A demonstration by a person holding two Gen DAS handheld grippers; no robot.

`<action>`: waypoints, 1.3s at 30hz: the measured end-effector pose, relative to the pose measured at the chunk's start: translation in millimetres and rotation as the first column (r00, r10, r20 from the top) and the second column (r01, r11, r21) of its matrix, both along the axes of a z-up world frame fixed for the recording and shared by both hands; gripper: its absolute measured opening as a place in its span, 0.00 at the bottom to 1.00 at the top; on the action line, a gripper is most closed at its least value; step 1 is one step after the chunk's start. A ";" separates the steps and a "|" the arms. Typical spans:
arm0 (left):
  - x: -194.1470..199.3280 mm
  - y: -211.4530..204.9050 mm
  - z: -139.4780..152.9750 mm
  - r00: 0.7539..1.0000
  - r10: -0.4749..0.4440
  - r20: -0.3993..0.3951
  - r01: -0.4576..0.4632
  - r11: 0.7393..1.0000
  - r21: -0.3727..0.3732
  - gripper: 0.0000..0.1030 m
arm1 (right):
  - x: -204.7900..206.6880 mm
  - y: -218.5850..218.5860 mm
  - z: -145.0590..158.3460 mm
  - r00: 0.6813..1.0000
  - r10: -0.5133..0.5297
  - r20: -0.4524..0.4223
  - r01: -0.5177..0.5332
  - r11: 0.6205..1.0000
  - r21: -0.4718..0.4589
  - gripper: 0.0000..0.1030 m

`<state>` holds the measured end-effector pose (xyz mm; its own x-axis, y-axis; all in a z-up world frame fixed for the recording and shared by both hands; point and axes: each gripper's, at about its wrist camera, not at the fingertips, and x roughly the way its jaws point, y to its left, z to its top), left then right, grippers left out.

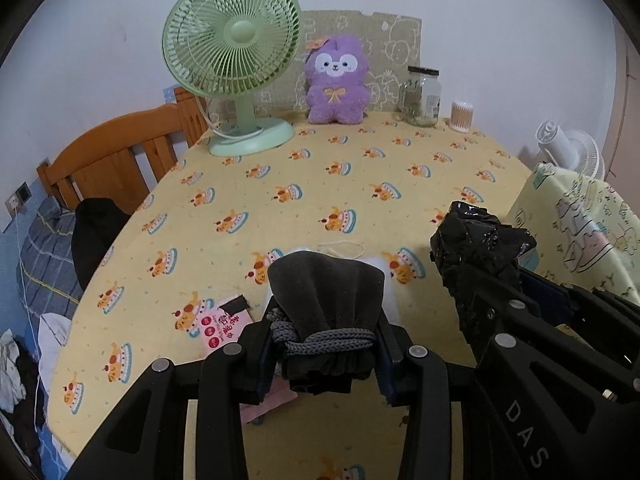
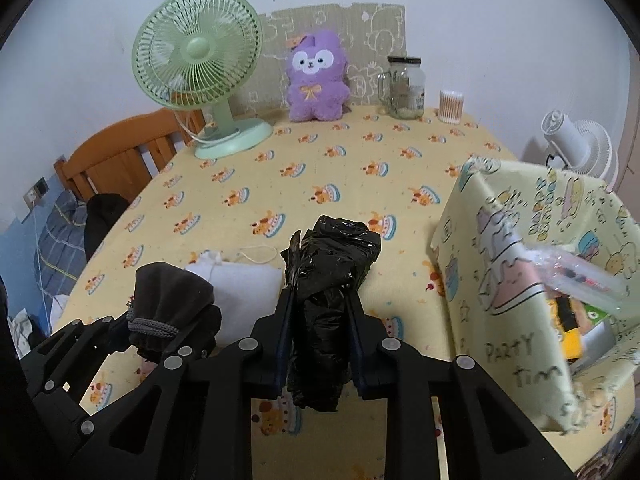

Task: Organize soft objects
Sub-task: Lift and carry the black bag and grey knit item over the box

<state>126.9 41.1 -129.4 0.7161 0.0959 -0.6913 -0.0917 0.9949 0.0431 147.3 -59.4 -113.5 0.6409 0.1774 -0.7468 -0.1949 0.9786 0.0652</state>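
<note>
My left gripper (image 1: 326, 336) is shut on a dark grey drawstring pouch (image 1: 324, 296), gripped at its corded neck and held above the table. The same pouch (image 2: 168, 300) shows at lower left in the right wrist view. My right gripper (image 2: 320, 320) is shut on a crumpled black plastic bag (image 2: 328, 264), also lifted; that bag (image 1: 480, 248) appears at right in the left wrist view. A white soft pad (image 2: 240, 284) with a loop of string lies on the yellow tablecloth (image 2: 320, 160) beneath them. A purple plush toy (image 1: 336, 80) sits at the far edge.
A green desk fan (image 1: 232, 60) stands far left, a glass jar (image 1: 422, 96) and a cotton swab tub (image 1: 461, 116) far right. A patterned storage box (image 2: 540, 280) holding packets sits at the right. A pink wipes packet (image 1: 218, 326) lies near the left gripper. A wooden bed frame (image 1: 112, 160) lies beyond the table.
</note>
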 end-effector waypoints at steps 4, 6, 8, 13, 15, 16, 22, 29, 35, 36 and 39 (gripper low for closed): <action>-4.1 -1.3 10.2 1.000 -0.002 0.011 0.002 1.000 0.000 0.40 | -5.5 -1.7 11.4 1.000 0.003 0.013 -0.003 1.000 0.004 0.27; -6.4 -1.5 15.4 1.000 -0.002 0.017 0.002 1.000 -0.004 0.40 | -7.6 -1.7 16.8 1.000 0.006 0.018 -0.006 1.000 0.005 0.27; -9.3 -2.0 21.5 1.000 0.000 0.028 0.000 1.000 -0.004 0.40 | -10.0 -1.6 22.5 1.000 0.009 0.026 -0.009 1.000 0.007 0.27; -15.0 -5.4 36.4 0.998 0.000 0.059 0.000 1.000 0.003 0.40 | -16.4 -3.6 39.8 0.998 0.017 0.061 -0.018 1.000 0.018 0.27; -17.2 -7.8 41.9 0.997 -0.005 0.072 0.005 1.000 0.002 0.40 | -18.1 -4.6 45.2 0.997 0.018 0.072 -0.020 1.000 0.022 0.27; -17.8 -8.6 43.8 0.997 -0.007 0.074 0.007 1.000 0.000 0.40 | -19.4 -5.6 48.9 0.997 0.016 0.079 -0.018 1.000 0.021 0.27; -19.6 -15.8 57.1 0.995 -0.025 0.098 0.026 1.000 -0.006 0.40 | -22.8 -11.5 64.2 0.995 0.015 0.102 -0.018 1.000 0.020 0.27; -20.8 -28.2 68.9 0.992 -0.045 0.121 0.046 0.999 -0.005 0.40 | -26.9 -23.8 79.4 0.990 0.004 0.138 -0.008 1.000 0.030 0.27; -21.1 -41.8 74.7 0.989 -0.061 0.137 0.062 0.998 -0.004 0.40 | -29.4 -37.4 86.6 0.987 -0.006 0.161 0.001 0.999 0.034 0.27; -20.9 -45.2 75.9 0.988 -0.065 0.141 0.066 0.998 -0.005 0.40 | -29.6 -39.9 87.7 0.986 -0.007 0.165 0.001 0.999 0.033 0.27; -20.3 -52.7 78.5 0.986 -0.075 0.150 0.077 0.997 -0.005 0.40 | -30.1 -47.6 91.5 0.985 -0.012 0.174 0.006 0.999 0.031 0.27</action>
<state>106.6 -11.6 -50.9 0.8164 0.0303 -0.5767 -0.0204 0.9995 0.0236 117.2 -107.0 -22.0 0.7625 0.1922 -0.6178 -0.1972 0.9785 0.0610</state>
